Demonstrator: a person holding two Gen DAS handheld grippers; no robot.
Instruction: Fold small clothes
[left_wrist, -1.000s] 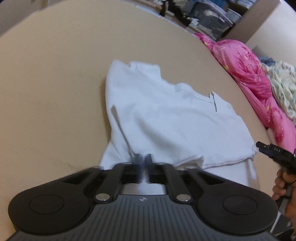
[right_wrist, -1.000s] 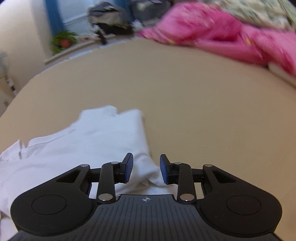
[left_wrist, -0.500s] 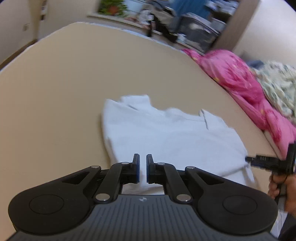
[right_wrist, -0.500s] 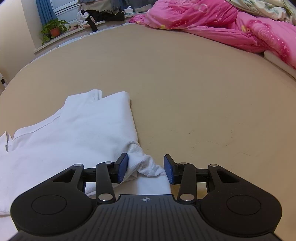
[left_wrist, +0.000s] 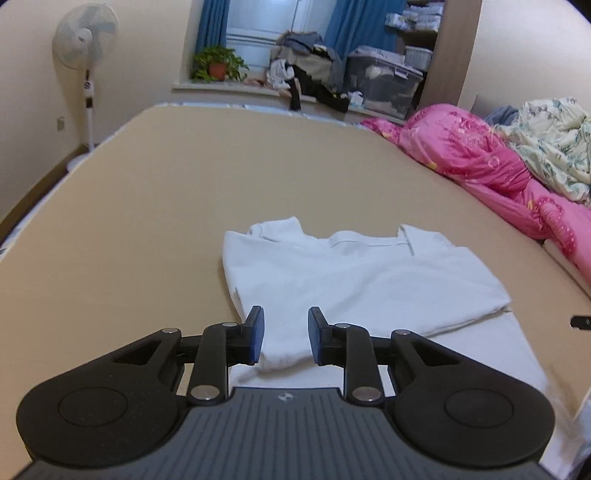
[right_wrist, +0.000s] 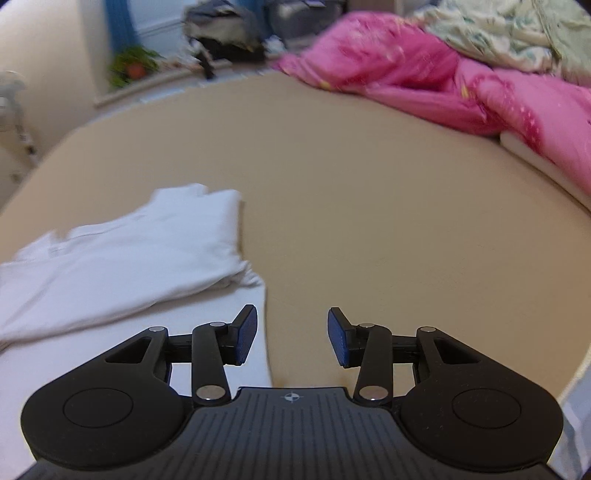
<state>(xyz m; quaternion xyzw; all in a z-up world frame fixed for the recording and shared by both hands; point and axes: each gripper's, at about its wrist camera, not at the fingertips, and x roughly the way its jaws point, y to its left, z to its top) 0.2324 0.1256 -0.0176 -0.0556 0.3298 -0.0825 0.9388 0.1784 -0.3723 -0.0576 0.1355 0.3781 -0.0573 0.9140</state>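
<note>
Inspecting the bed (left_wrist: 155, 192), we found the white shirt (left_wrist: 354, 280) lying flat, folded over itself – a fold judged complete. The left gripper (left_wrist: 284, 334) hovered above its near edge, jaws opening and empty; the right gripper (right_wrist: 291, 336) stood released, beside the cloth.

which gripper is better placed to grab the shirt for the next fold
Left, probably. The left gripper has its opening jaws lined up over the near folded edge of the white shirt, nothing clamped. The right gripper is open over bare mattress, with the shirt off to its left.
</note>
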